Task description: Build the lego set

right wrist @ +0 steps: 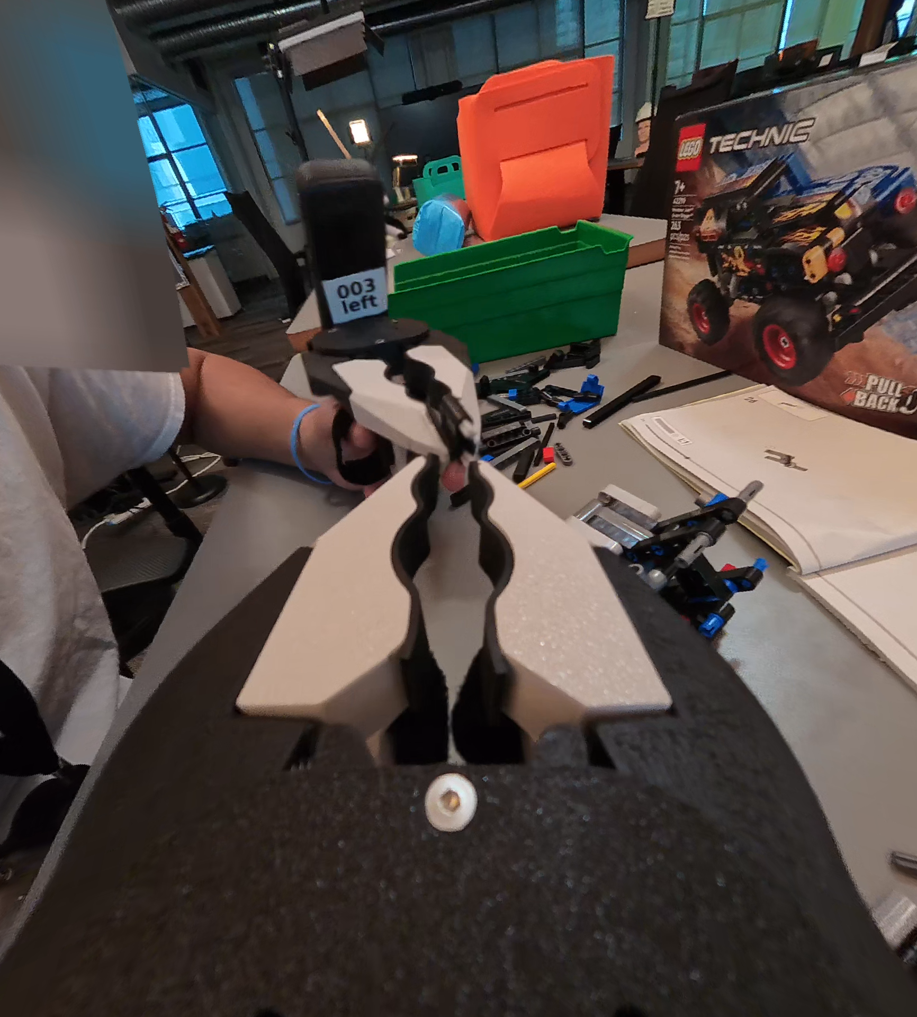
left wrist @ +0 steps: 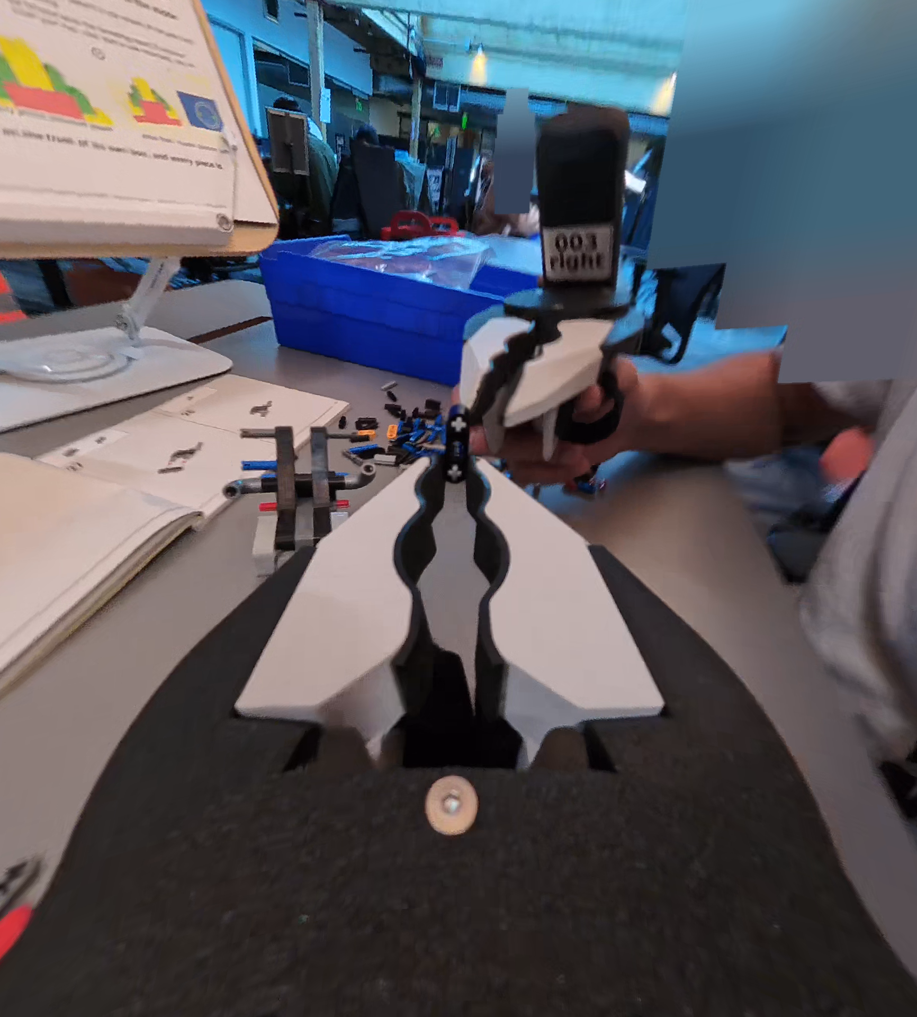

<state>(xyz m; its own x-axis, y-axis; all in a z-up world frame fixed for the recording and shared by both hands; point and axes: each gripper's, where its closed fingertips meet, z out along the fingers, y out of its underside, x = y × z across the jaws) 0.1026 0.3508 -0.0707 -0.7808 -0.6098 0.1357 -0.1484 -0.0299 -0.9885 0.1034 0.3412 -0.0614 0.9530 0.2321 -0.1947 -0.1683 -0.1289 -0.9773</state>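
My left gripper is shut on a short black beam with cross holes, held upright above the table. The beam has a blue bit at its middle. My right gripper hovers just beyond it, tips close to the beam. In the right wrist view my right gripper has its jaws a narrow gap apart, with nothing clearly between them. It points at the left gripper and the beam. A partly built black, grey and blue assembly rests on the table.
Loose black and blue parts lie scattered mid-table. An open instruction booklet lies beside the assembly. A blue bin, a green bin, the set's box and a document stand ring the area.
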